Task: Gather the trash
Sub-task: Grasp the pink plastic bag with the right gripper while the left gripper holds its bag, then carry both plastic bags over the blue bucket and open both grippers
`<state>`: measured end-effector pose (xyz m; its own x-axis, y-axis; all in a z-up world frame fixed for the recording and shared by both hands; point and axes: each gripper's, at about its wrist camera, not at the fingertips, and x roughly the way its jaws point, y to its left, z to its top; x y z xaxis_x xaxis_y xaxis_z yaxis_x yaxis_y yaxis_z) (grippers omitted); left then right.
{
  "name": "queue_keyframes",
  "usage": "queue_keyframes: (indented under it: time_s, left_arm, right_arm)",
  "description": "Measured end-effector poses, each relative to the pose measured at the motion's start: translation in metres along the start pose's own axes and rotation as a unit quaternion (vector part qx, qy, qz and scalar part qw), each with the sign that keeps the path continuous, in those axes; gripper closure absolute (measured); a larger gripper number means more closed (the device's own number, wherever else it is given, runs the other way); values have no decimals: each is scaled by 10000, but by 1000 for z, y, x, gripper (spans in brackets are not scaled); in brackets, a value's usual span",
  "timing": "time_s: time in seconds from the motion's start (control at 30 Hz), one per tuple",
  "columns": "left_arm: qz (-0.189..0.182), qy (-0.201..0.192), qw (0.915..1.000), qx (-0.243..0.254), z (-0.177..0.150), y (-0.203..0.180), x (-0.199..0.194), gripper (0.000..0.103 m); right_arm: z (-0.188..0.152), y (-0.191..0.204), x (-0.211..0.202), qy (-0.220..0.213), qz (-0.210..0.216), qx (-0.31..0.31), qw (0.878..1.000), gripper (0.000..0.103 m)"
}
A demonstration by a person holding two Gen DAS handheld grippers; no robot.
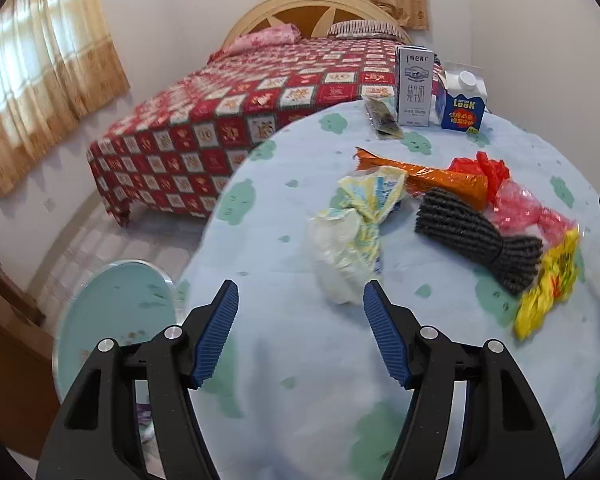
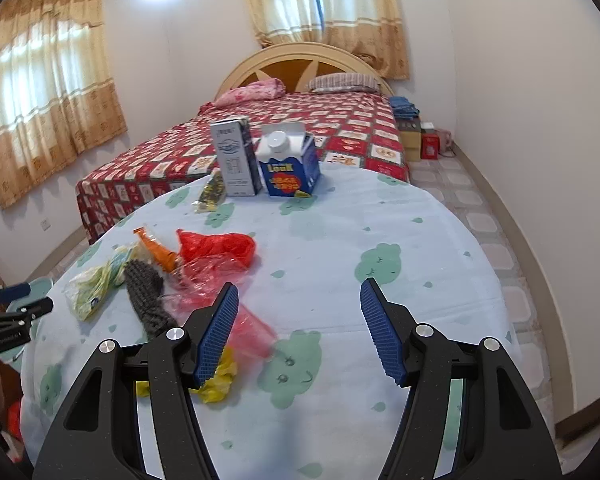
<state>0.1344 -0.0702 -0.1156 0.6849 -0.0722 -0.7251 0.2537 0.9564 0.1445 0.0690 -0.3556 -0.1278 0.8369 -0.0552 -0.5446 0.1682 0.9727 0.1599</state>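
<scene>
Trash lies on a round table with a pale blue cloth [image 1: 300,360]. A crumpled white and yellow wrapper [image 1: 352,236] lies just ahead of my open, empty left gripper [image 1: 300,300]. Beyond it lie an orange wrapper [image 1: 432,178], a grey knitted cloth [image 1: 476,236], red and pink plastic bags [image 1: 512,200] and a yellow wrapper [image 1: 548,284]. My right gripper [image 2: 296,300] is open and empty above the cloth; the pink bag [image 2: 248,328] and yellow wrapper [image 2: 220,380] lie by its left finger. The red bag [image 2: 216,248] lies further ahead.
A grey milk carton [image 2: 236,160], a blue carton [image 2: 288,168] and a dark flat wrapper [image 2: 212,192] stand at the table's far edge. A bed with a red quilt [image 2: 260,140] is behind. A round green stool [image 1: 116,320] stands left of the table. Boxes [image 2: 416,140] sit by the wall.
</scene>
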Motion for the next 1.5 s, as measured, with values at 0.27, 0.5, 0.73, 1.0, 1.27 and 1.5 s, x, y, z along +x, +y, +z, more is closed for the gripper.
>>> queue_keyframes:
  time_s: [0.27, 0.5, 0.73, 1.0, 1.27, 1.5]
  left_arm:
    - [-395, 475, 9981, -10, 0, -17, 39, 87]
    - [-72, 150, 9998, 144, -10, 7, 10, 89]
    - [198, -117, 9997, -24, -18, 50, -27, 89]
    - [672, -286, 9968, -316, -40, 107, -65, 89]
    - [946, -240, 9931, -654, -62, 147, -76, 89]
    - [1122, -335, 9897, -827, -68, 167, -79, 88]
  right_arm:
    - [7, 11, 25, 350, 300, -117, 9989, 40]
    - [2, 24, 43, 972, 624, -353, 9927, 57]
    - [-2, 39, 33, 851, 693, -513, 9926, 76]
    - [6, 71, 6, 241, 709, -658, 9950, 77]
    - [14, 120, 12, 135, 960, -923, 9910, 76]
    - [16, 172, 17, 130, 1226, -1258, 9844, 76]
